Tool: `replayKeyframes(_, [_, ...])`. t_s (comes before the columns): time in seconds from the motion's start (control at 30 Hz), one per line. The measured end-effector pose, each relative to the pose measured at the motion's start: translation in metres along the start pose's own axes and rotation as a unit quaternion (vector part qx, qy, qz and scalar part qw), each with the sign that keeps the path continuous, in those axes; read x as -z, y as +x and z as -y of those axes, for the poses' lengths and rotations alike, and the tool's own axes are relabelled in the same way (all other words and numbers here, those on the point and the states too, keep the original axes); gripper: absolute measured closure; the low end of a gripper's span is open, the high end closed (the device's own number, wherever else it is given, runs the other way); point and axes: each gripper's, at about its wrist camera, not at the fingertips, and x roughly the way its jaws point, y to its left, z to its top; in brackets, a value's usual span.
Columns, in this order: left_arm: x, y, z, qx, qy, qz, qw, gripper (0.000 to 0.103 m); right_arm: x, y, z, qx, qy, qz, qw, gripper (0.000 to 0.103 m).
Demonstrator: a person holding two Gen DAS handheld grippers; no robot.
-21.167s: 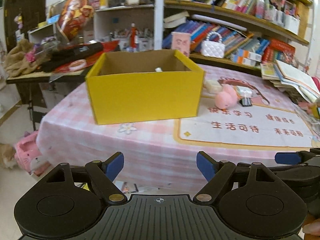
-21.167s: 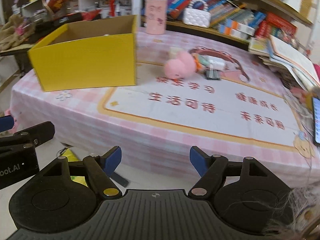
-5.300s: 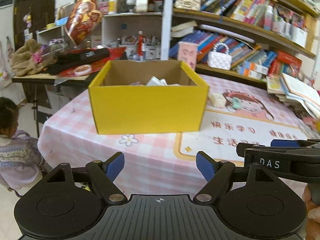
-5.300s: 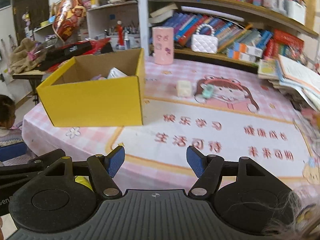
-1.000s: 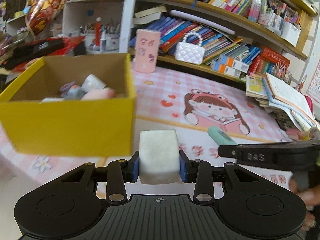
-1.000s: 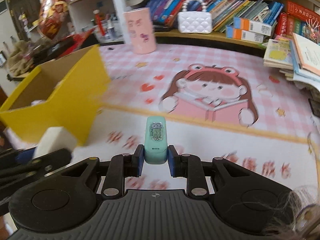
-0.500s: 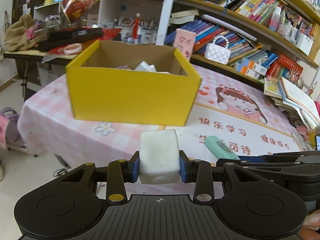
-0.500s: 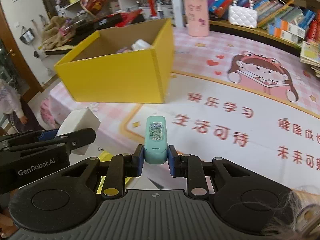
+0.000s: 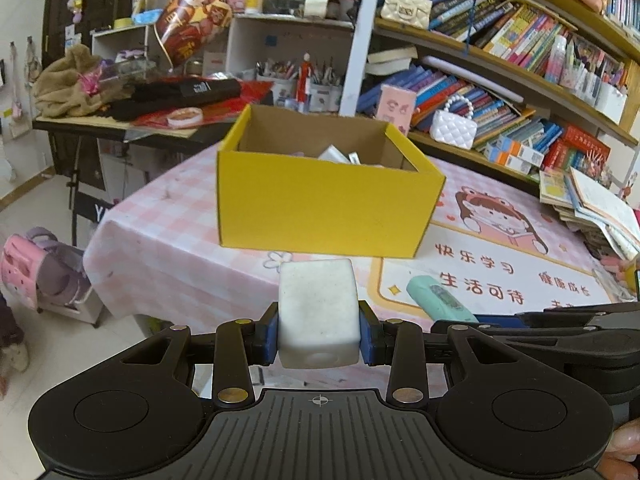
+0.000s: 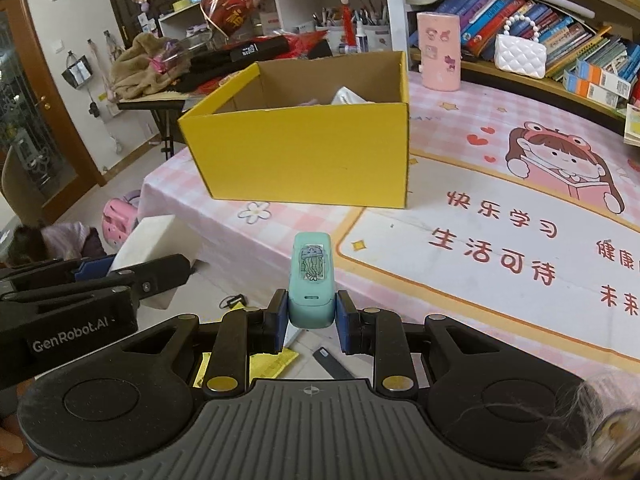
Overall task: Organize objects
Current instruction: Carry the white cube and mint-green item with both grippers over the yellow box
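A yellow cardboard box point(image 9: 324, 208) stands open on the pink table, with several small items inside; it also shows in the right wrist view point(image 10: 304, 152). My left gripper point(image 9: 319, 330) is shut on a white rectangular block point(image 9: 318, 312), held off the table's front edge, short of the box. My right gripper point(image 10: 311, 320) is shut on a mint-green eraser-like case point(image 10: 312, 276) with a jellyfish sticker, also in front of the table edge. The block point(image 10: 154, 240) and the green case point(image 9: 438, 298) each show in the other view.
A pink printed mat point(image 10: 500, 240) covers the table to the right of the box. A pink cup point(image 10: 438, 52) and a white handbag point(image 10: 520, 56) stand behind it, below bookshelves point(image 9: 520, 52). A cluttered side table point(image 9: 132, 108) is at left. A child point(image 10: 52, 240) sits on the floor.
Both grippers have drawn back a little from the table with their objects still held; the box looks slightly smaller and more centred in both views.
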Motion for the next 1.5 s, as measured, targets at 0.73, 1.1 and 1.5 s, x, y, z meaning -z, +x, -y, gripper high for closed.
replayKeyframes(0.73, [-0.075, 0.032, -0.013, -0.004, 0.003, 0.078, 0.9969, 0.067, -0.088, 0.018, 0.003, 0.011, -0.022, 0.087, 0.996, 0.08])
replayKeyframes(1.1, [-0.123, 0.1, -0.012, -0.033, -0.013, 0.079, 0.9962, 0.067, -0.146, 0.097, 0.017, 0.001, -0.086, 0.047, 0.995, 0.08])
replayKeyframes(1.5, [-0.143, 0.163, 0.0, -0.05, -0.012, 0.036, 0.998, 0.067, -0.163, 0.145, 0.022, -0.045, -0.123, -0.008, 0.991, 0.08])
